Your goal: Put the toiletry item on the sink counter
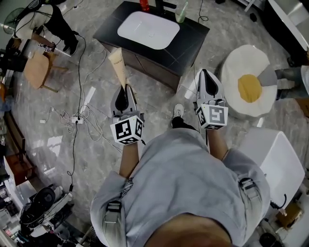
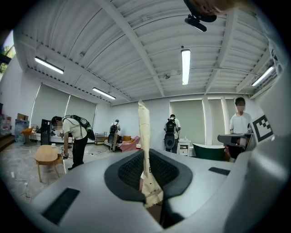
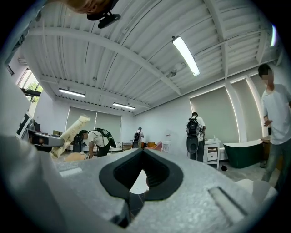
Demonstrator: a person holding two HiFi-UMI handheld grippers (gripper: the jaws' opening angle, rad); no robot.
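A cream toiletry tube (image 1: pixel 118 65) sticks out forward from my left gripper (image 1: pixel 124 90), which is shut on the tube's crimped end. In the left gripper view the tube (image 2: pixel 144 136) stands up between the dark pads (image 2: pixel 129 170). My right gripper (image 1: pixel 206 77) is held level beside it, its jaws closed tip to tip with nothing in them; in the right gripper view its jaw tips (image 3: pixel 141 151) meet. The dark sink counter (image 1: pixel 193 36) with a white basin (image 1: pixel 148 30) stands on the floor ahead of both grippers, apart from them.
A red bottle (image 1: pixel 144 5) and a clear green bottle (image 1: pixel 181 12) stand at the counter's back edge. An egg-shaped cushion (image 1: pixel 248 87) lies right, a white box (image 1: pixel 275 159) nearer. Cables and a power strip (image 1: pixel 77 119) lie left, near a wooden stool (image 1: pixel 36 70). People stand in the room (image 2: pixel 172 133).
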